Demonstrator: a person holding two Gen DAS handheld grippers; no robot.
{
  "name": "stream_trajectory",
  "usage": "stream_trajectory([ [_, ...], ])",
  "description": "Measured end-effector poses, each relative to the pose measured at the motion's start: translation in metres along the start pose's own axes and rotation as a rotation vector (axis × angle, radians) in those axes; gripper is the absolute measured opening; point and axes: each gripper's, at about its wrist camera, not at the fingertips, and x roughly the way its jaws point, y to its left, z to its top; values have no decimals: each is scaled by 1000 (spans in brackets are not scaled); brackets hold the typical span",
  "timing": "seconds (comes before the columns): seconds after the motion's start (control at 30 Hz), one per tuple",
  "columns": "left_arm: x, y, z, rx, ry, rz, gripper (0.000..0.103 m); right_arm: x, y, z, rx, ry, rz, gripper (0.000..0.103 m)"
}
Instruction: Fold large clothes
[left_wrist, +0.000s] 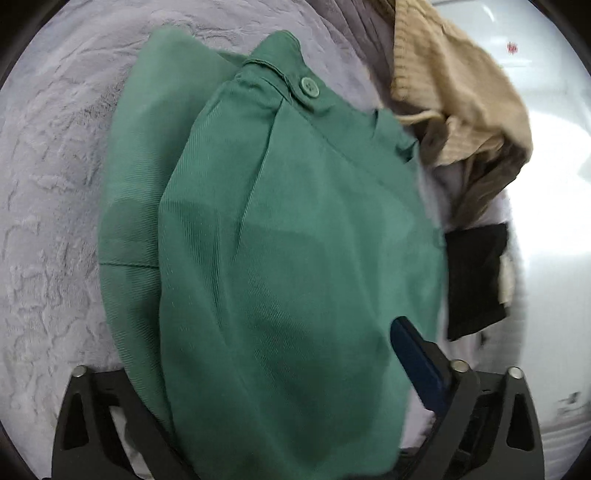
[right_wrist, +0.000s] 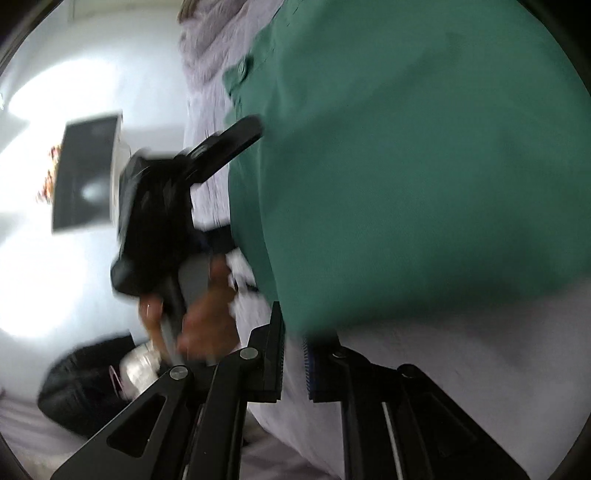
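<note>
Green trousers (left_wrist: 280, 240) lie folded on the lilac blanket (left_wrist: 55, 184) — long axis toward the buttoned waistband, far end. Bare blanket on their left; tan garment (left_wrist: 450, 92) crowds the right. Left gripper (left_wrist: 258, 387) straddles them, fingers apart. Right gripper (right_wrist: 293, 354) — fingers nearly together, clamping blanket.

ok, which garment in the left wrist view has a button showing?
The green garment, spread in the middle; its matching green button sits on the waistband tab. The tan ribbed knit and the black cloth beside it show none.
</note>
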Motion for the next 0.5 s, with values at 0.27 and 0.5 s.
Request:
stream_trajectory([
  [0.27,-6,-4,-6,43,-43,131,60,-113,-13,17,-108,-273,-222,7],
  [0.5,-14,-26,-2,81,-98,186,27,-93,-45,69,-102,-264,-351,6],
])
